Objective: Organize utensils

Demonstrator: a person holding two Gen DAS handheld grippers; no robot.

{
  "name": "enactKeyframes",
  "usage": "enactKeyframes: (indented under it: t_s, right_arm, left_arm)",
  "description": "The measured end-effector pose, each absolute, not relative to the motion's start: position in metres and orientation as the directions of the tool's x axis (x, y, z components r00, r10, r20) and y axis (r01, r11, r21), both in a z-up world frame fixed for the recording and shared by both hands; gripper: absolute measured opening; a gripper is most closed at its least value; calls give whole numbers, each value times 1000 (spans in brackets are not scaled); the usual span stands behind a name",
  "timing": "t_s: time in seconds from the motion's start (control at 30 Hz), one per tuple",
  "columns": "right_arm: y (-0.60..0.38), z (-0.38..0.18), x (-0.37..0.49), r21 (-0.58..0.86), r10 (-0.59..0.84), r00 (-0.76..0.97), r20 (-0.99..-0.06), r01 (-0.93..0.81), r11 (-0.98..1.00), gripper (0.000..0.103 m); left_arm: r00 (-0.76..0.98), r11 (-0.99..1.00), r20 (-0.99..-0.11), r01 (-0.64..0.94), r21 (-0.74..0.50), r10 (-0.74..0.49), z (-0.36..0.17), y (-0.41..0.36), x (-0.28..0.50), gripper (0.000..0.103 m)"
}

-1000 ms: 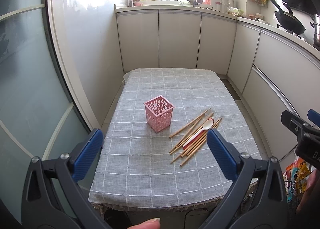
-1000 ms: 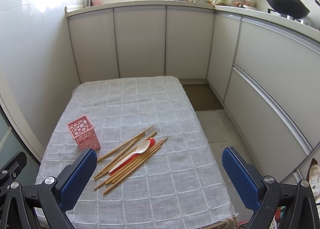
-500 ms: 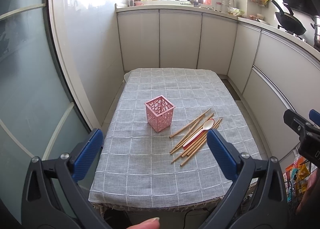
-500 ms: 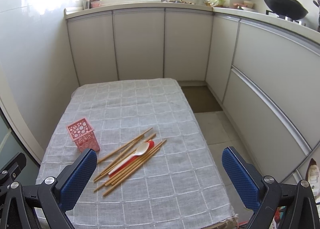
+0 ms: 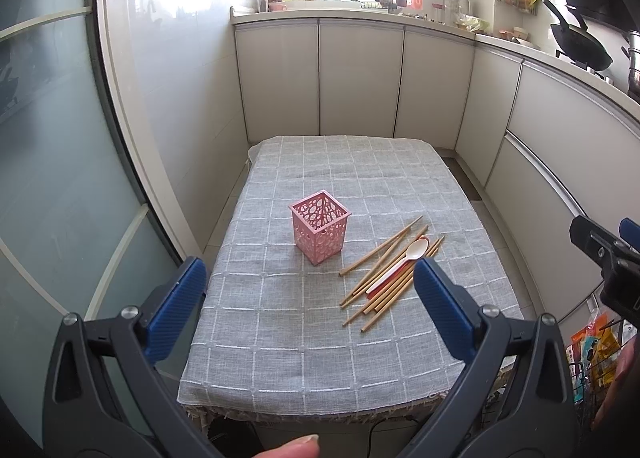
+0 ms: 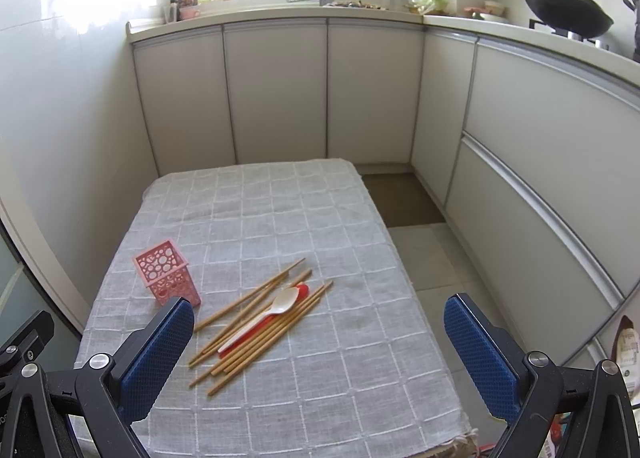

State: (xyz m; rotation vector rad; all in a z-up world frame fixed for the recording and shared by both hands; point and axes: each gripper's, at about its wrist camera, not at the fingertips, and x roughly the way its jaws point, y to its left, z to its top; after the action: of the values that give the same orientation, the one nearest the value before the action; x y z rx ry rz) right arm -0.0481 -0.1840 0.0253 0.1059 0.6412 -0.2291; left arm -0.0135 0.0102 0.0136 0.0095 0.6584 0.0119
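Surface under grey checked cloth (image 5: 304, 322): nothing sorted yet. Pink perforated square plastic holder (image 5: 319, 231) stands upright, left of the pile, looks empty. Loose bundle of bamboo chopsticks (image 6: 256, 322) lies diagonally with a white plastic spoon (image 6: 276, 308) on a red one (image 6: 303, 290). Left gripper (image 5: 310, 308) and right gripper (image 6: 318, 350) are spread wide, nothing held, both hovering near the front edge. Suggested: spoon should be lifted off first, chopsticks pinched mid-length, holder steadied if needed. No legible writing is seen.
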Motion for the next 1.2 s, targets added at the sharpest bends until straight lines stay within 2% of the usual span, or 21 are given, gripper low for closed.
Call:
enactKeyframes:
  t_s: [1.03,1.2]
  right_arm:
    - [-181,25,-46,25,-176,778,-604,239,971,103]
    - [-189,32,-38,44,-182,778,-602,260,965,103]
  left_arm:
    - [792,1000,-611,-18,15,23,15,15,-9,103]
    - [788,997,-611,-62,37,72,15,17,7,103]
